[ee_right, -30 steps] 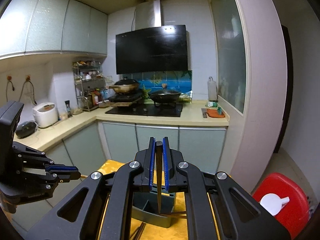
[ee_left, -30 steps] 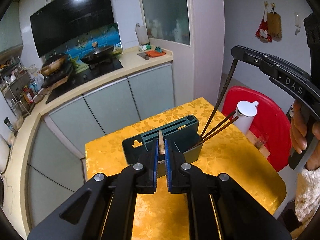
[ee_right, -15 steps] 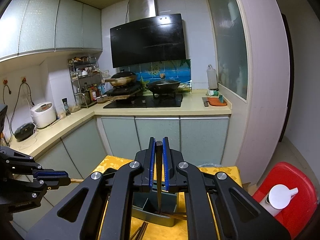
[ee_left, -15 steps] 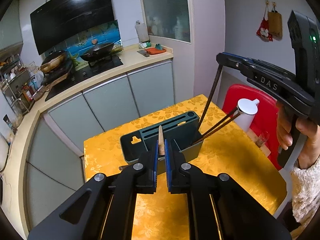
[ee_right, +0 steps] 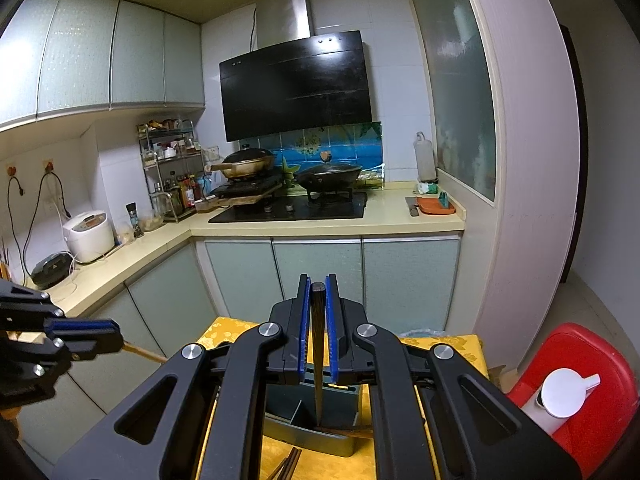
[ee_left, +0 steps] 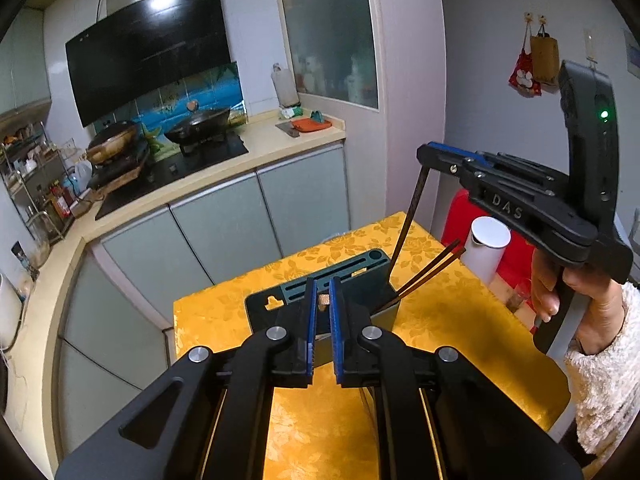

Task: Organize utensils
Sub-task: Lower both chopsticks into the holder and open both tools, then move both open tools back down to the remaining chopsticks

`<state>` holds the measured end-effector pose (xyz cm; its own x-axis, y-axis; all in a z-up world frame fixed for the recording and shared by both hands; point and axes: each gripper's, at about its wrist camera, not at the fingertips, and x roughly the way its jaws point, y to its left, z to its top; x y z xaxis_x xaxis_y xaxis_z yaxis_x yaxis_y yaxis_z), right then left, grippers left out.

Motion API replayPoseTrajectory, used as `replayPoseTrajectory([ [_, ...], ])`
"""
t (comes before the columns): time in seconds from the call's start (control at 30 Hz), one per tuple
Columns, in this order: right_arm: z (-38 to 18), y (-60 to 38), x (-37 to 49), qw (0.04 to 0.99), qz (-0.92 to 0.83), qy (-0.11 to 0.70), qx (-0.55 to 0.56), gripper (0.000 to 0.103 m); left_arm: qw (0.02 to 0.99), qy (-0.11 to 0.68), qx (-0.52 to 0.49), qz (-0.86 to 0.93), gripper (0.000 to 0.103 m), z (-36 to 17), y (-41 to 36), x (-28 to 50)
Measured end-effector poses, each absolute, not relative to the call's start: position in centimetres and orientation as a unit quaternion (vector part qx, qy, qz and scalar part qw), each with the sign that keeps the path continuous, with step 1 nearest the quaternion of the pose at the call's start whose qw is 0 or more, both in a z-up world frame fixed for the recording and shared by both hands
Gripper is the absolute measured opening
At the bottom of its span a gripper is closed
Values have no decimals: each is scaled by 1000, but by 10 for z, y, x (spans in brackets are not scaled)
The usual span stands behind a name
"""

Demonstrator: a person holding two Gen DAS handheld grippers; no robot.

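Note:
A dark green utensil holder (ee_left: 360, 280) stands on the yellow tablecloth (ee_left: 440, 320); it also shows in the right wrist view (ee_right: 312, 420). My right gripper (ee_right: 318, 292) is shut on a dark chopstick (ee_right: 318, 360) held upright, its tip down in the holder's compartment; it also shows in the left wrist view (ee_left: 404, 232). Two more chopsticks (ee_left: 432, 268) lean out of the holder. My left gripper (ee_left: 322, 296) is shut on a light wooden utensil (ee_left: 322, 301), above the holder; its handle shows in the right wrist view (ee_right: 144, 354).
A white lidded jug (ee_left: 486, 252) stands on a red stool (ee_right: 576, 360) right of the table. Loose dark chopsticks (ee_right: 288, 464) lie on the cloth before the holder. Kitchen counter, hob with pans (ee_right: 320, 176) and cabinets lie behind.
My right gripper has lowered and brought the chopstick more upright into the holder. The left gripper has drawn back slightly with its wooden utensil.

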<state>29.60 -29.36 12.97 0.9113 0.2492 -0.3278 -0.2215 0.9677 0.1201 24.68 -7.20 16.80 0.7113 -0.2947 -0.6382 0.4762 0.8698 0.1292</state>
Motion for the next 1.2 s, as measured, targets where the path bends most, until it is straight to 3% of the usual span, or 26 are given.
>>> replayPoseTrajectory([
  [0.83,85,-271,336,962,116,240,51,8,911,362,97,-171,8,87,-77,311],
  [0.9,83,-271,337,962,116,243,51,8,912,360,94,-171,18,87,-75,311],
  [0.97,80,-270,338,960,118,248,52,9,917,351,91,-168,41,89,-73,309],
  [1.07,78,-272,337,959,117,253,55,23,921,341,88,-167,53,93,-71,306],
  [1.13,79,-273,334,960,109,250,62,42,924,333,89,-163,57,96,-71,302],
  [1.2,82,-275,331,961,107,245,64,43,927,326,91,-160,61,99,-70,299],
])
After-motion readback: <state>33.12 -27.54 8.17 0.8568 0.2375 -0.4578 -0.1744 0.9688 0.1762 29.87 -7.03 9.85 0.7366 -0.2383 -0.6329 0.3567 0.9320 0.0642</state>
